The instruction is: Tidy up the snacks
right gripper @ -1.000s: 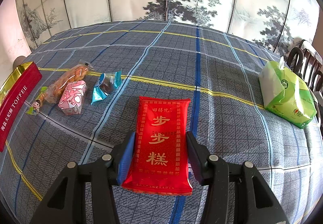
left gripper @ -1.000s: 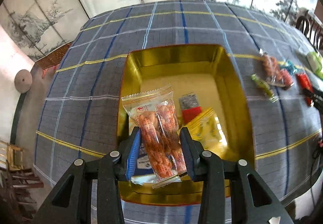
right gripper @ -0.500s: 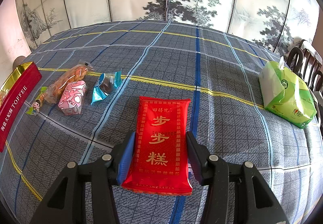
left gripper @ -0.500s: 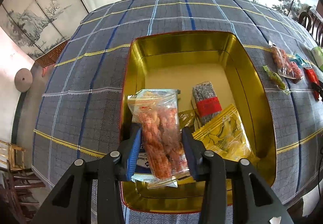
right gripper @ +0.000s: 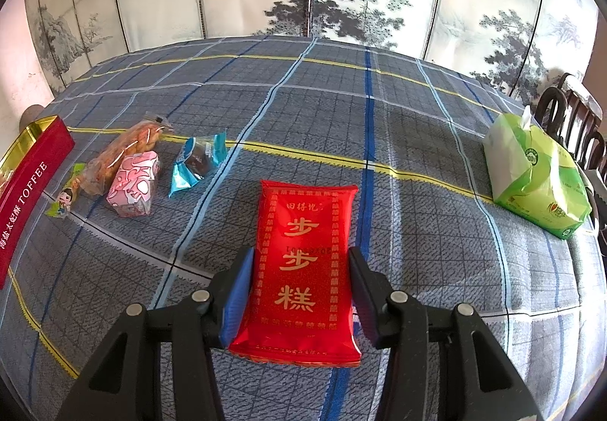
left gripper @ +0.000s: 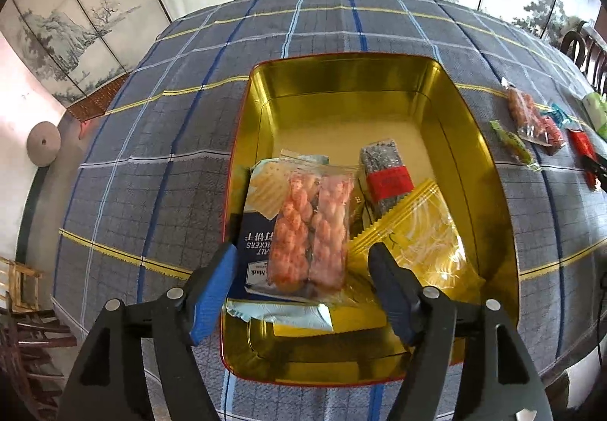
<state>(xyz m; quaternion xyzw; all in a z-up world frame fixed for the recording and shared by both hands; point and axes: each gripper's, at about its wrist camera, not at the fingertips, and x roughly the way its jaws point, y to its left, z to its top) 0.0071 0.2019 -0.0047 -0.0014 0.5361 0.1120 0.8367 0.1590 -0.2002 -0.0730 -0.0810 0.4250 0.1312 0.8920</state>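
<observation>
Your left gripper has just spread, dropping the twists in the tin — your right gripper pinches the light, slippery red pack by its long sides near its near end.

Snack packets in tin

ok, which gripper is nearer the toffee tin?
Left. The left gripper hangs right over the tin, jaws spread around the twist pack lying inside. The right gripper sits farther along the table, straddling the red pack.
</observation>
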